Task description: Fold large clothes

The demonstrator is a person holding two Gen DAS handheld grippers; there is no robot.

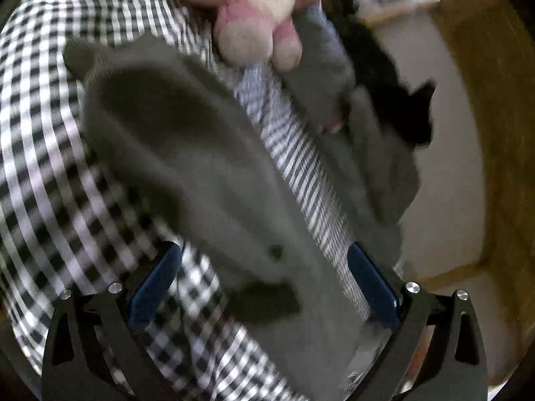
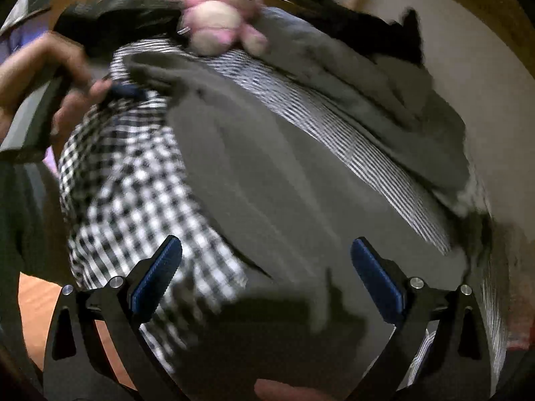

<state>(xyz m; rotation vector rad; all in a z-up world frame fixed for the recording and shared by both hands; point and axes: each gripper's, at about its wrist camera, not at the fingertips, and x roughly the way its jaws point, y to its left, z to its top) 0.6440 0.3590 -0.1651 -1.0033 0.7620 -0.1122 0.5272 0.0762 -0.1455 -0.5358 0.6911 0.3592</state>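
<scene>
Heaping in a wooden box (image 1: 495, 107): grey garment (image 1: 200, 167), checked cloth (image 1: 43, 107), plush toy (image 2: 217, 30).

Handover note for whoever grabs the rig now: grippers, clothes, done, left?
Left hand-held gripper: open, empty, over the pile.
Right hand-held gripper: open, empty, over the pile.
Clothes: one heap. Grey garment on top, checked shirt to its left, striped garment and black garment behind. A pink plush toy lies at the far edge of the heap.
Done: nothing looks folded.
Left: pick one garment, probably the grey one, spread it and fold. Frames are blurred.
</scene>
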